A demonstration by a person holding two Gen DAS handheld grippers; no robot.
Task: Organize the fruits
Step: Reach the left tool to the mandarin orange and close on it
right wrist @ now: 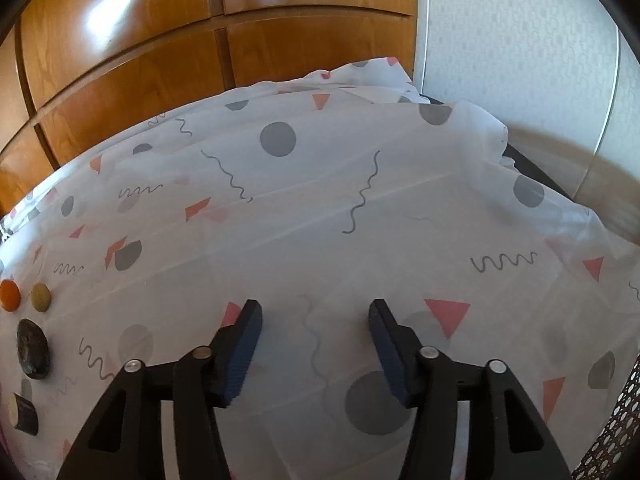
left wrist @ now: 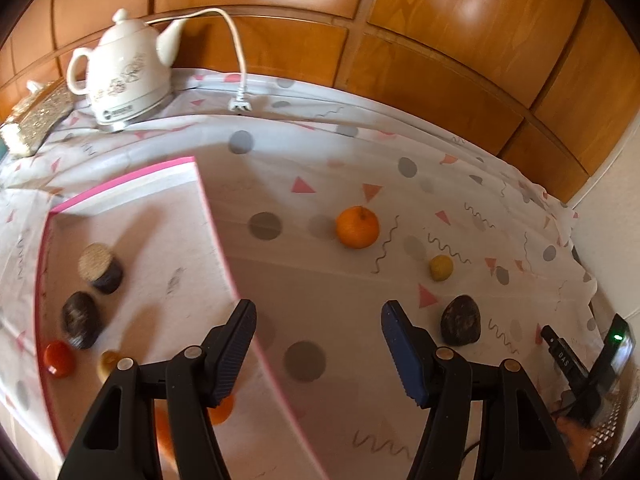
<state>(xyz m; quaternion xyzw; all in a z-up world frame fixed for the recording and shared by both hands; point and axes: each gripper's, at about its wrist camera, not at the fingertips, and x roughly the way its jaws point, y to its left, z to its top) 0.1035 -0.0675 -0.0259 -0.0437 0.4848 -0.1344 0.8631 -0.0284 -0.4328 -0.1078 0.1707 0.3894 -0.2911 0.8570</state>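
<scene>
A shallow pink-rimmed tray (left wrist: 120, 186) lies at the left and holds several fruits: a cut dark fruit with a pale face (left wrist: 100, 268), a dark round fruit (left wrist: 80, 320), a red fruit (left wrist: 58, 358) and orange ones partly hidden under my fingers. On the cloth to its right sit an orange (left wrist: 357, 227), a small yellow fruit (left wrist: 441, 268) and a dark rough fruit (left wrist: 460, 320). My left gripper (left wrist: 318, 312) is open and empty, its left finger over the tray's right rim. My right gripper (right wrist: 316, 312) is open above bare cloth, with the orange (right wrist: 9, 294), yellow fruit (right wrist: 41, 297) and dark fruit (right wrist: 33, 348) far to its left.
A white kettle (left wrist: 128, 76) with a loose cord and plug (left wrist: 240, 104) stands at the back left beside a gold box (left wrist: 36, 120). Wooden cabinet doors (left wrist: 440, 8) run behind the table. A black device with a green light (left wrist: 616, 344) and a mesh basket (right wrist: 608, 420) are at the right edge.
</scene>
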